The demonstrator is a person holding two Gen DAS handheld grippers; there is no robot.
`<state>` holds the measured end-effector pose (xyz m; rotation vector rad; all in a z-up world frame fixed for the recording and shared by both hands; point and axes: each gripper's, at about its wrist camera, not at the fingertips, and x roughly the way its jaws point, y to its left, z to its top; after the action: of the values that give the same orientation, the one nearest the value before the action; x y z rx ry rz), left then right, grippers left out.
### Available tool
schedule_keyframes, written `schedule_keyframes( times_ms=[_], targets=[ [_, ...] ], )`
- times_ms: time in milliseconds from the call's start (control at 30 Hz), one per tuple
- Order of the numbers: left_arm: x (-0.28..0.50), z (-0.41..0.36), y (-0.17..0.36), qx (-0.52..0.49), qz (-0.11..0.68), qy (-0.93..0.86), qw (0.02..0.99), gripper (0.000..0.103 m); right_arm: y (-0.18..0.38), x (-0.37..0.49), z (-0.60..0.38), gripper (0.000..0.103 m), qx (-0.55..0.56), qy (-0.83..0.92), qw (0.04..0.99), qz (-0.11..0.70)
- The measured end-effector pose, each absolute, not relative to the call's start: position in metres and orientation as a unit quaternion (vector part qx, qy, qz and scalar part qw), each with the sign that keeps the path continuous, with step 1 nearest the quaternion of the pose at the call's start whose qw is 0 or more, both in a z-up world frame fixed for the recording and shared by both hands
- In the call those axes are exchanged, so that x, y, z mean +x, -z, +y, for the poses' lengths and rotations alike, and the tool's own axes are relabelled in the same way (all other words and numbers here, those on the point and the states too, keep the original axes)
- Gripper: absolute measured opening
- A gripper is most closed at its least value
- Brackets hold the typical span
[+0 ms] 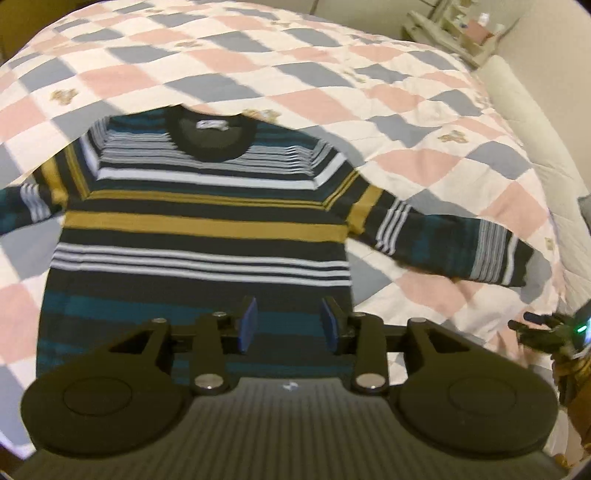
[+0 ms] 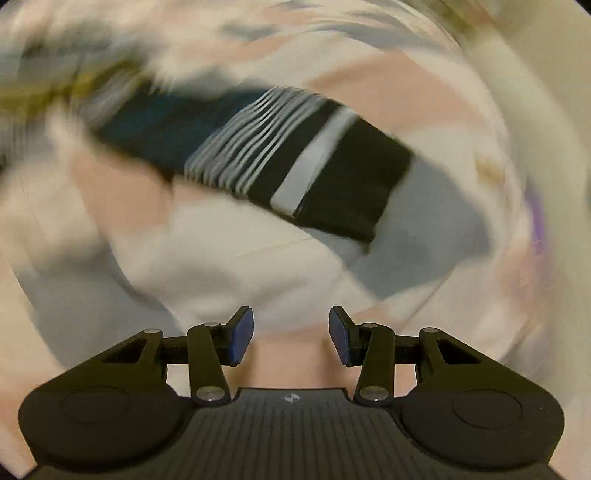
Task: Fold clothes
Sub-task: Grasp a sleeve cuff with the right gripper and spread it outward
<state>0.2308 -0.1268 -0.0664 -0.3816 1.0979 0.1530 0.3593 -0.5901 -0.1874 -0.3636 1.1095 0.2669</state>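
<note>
Spread over a bed, a quilt of pink, grey-blue and white diamond patches fills most of the left wrist view, with a pale upholstered edge alongside its far right side and a cluttered shelf beyond the far right corner. A striped sweater is laid flat on the quilt, collar toward the far edge of the bed and hem toward the near edge, with bands of dark, teal, mustard and white across the body. Both sleeves are stretched outward; the right-hand sleeve reaches toward the right edge of the bed, and its dark cuff lies on the quilt. The left tool is seen above the hem, its blue pads set wide apart with nothing between them; whether it touches the cloth cannot be told. At the right border of this view a dark part of the right tool is seen, with a small green light. The right wrist view is heavily smeared by motion, so the sweater's body is only a blur at its upper left, but the sleeve end is shown far closer: fine white stripes, one broad white band, then the dark cuff. The right tool is likewise spread wide and empty, over bare quilt, apart from the cuff.
</note>
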Motion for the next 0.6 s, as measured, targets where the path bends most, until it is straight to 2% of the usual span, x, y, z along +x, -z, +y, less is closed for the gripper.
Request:
schedule_keyframes(
  times_ms=[67, 133, 267, 433, 467, 500, 533, 600],
  targets=[
    [0.229, -0.126, 0.067, -0.180, 0.521, -0.080, 0.831, 0.033, 0.176, 0.375, -0.613, 0.052, -0.018, -0.129, 0.843, 0.521],
    [0.230, -0.129, 0.067, -0.174, 0.521, -0.082, 0.832, 0.033, 0.168, 0.395, -0.632, 0.053, 0.093, -0.118, 0.850, 0.504],
    [0.231, -0.133, 0.066, -0.169, 0.520, -0.087, 0.833, 0.033, 0.164, 0.437, -0.657, 0.067, 0.162, -0.080, 0.864, 0.471],
    [0.230, -0.134, 0.066, -0.166, 0.523, -0.104, 0.830, 0.033, 0.186, 0.476, -0.654, 0.066, 0.153, -0.049, 0.853, 0.496],
    [0.229, -0.133, 0.066, -0.166, 0.523, -0.106, 0.829, 0.033, 0.191, 0.482, -0.652, 0.048, 0.154, -0.045, 0.849, 0.503],
    [0.229, -0.133, 0.066, -0.166, 0.523, -0.108, 0.829, 0.033, 0.192, 0.482, -0.653, 0.037, 0.151, -0.047, 0.849, 0.505],
    [0.228, -0.133, 0.065, -0.165, 0.523, -0.111, 0.829, 0.033, 0.191, 0.482, -0.652, 0.012, 0.151, -0.054, 0.849, 0.503],
    [0.226, -0.132, 0.064, -0.165, 0.523, -0.115, 0.828, 0.033, 0.186, 0.481, -0.651, 0.009, 0.149, -0.066, 0.852, 0.498]
  ],
)
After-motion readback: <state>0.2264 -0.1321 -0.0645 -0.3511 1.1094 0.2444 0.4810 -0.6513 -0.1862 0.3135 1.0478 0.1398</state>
